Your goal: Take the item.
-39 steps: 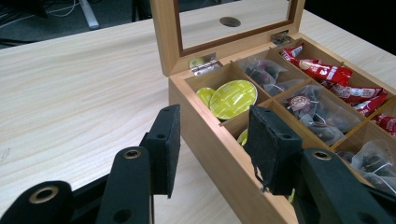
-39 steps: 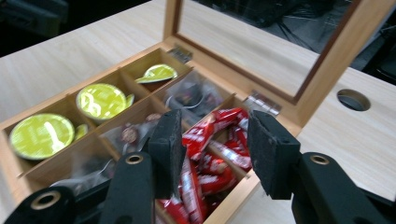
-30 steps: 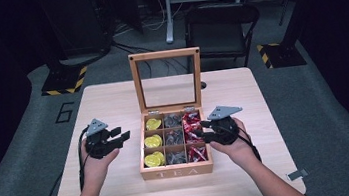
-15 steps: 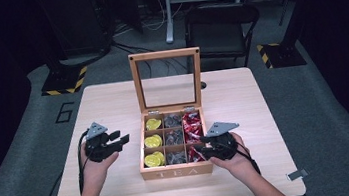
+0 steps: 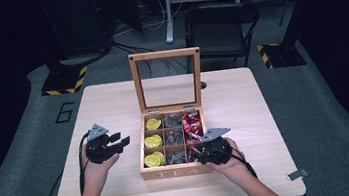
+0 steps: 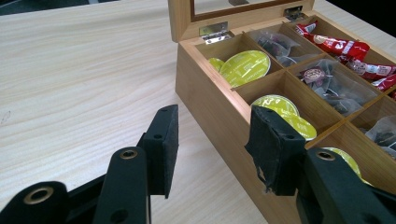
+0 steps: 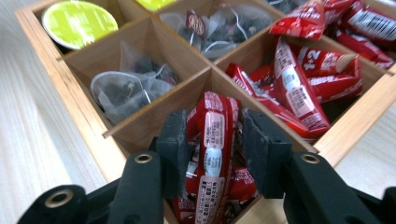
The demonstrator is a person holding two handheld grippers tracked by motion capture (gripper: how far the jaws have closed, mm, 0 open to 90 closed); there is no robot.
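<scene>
Grip target is the red sachet [image 7: 212, 140] in the near right compartment of the tea box [image 5: 176, 171]; right gripper [image 7: 212, 149] jaws, just closing, bracket it without a firm squeeze yet; centre both pads on its body, then lift straight up; left gripper [image 6: 217, 140] waits open beside the box.

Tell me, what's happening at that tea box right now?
Right gripper closing around a red sachet in the tea box. Left gripper open, empty, beside the box. Nothing in the way.

From above, I'm seeing my right gripper [image 5: 200, 151] covering the near-right compartment of the open bamboo tea box [image 5: 176, 171], hiding whatever is lying under it. In the right gripper view, the red foil sachet [image 7: 212, 154] between the black jaws is running off the bottom edge; whether the pads are touching it I'm unable to tell.
</scene>
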